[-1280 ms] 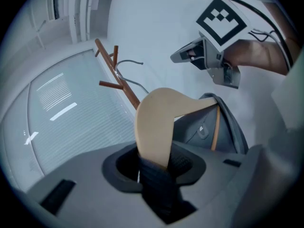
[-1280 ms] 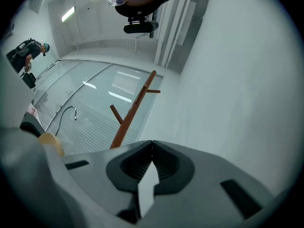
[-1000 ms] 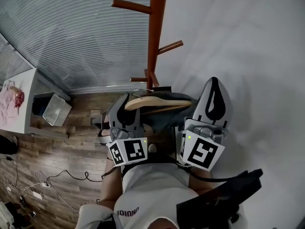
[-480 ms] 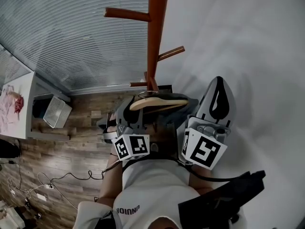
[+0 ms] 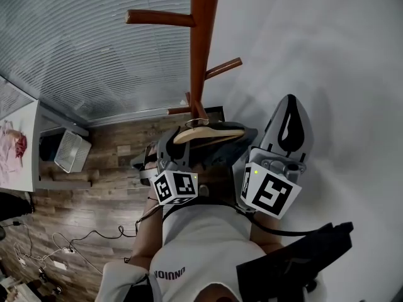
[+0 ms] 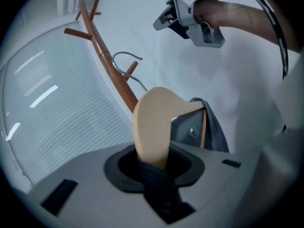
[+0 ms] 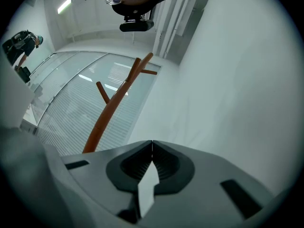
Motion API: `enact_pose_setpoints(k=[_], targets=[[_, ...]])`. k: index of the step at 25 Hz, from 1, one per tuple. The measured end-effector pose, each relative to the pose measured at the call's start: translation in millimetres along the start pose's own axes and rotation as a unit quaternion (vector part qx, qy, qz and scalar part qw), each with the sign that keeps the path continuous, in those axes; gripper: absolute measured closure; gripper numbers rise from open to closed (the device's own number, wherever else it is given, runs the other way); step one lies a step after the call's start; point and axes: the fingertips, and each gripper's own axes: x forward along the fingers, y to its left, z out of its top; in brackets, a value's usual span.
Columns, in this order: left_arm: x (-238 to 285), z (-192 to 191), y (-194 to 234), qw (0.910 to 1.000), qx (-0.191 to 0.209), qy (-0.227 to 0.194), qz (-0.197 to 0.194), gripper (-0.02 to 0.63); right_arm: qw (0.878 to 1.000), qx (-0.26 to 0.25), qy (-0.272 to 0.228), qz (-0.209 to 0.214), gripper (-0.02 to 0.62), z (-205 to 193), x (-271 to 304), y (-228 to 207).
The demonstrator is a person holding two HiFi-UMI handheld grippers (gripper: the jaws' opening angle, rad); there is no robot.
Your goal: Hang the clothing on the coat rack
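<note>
A brown wooden coat rack (image 5: pixel 200 49) rises against the white wall, with a peg (image 5: pixel 160 19) pointing left. My left gripper (image 5: pixel 181 148) holds one end of a pale wooden hanger (image 5: pixel 208 132) draped with grey clothing (image 5: pixel 217 151); its jaws are closing on the hanger and a fold of dark cloth. In the left gripper view the hanger (image 6: pixel 152 127) stands up from the jaws, its wire hook (image 6: pixel 126 61) close to the rack's pole (image 6: pixel 111 65). My right gripper (image 5: pixel 290 104) is raised beside the hanger, shut and empty; its view shows the rack (image 7: pixel 111 108) ahead.
A glass wall with blinds runs behind the rack. On the wooden floor to the left stand a white basket (image 5: pixel 71 151) and a white table (image 5: pixel 25 162) with a pink item. Cables (image 5: pixel 63 250) lie on the floor. A black object (image 5: pixel 296 269) sits at bottom right.
Both grippers and the hanger with its clothing have moved closer to the coat rack's pole. The left gripper has shifted slightly right. The right gripper stays shut.
</note>
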Motion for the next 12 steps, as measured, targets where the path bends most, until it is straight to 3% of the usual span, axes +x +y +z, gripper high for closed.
enact_pose_setpoints(k=[12], targets=[[18.5,-9.4,-20.6,0.9991,-0.006,0.02,-0.038,0.497,1.0,-0.008,0.008,-0.001,0.574,-2.1,3.0,-0.4]])
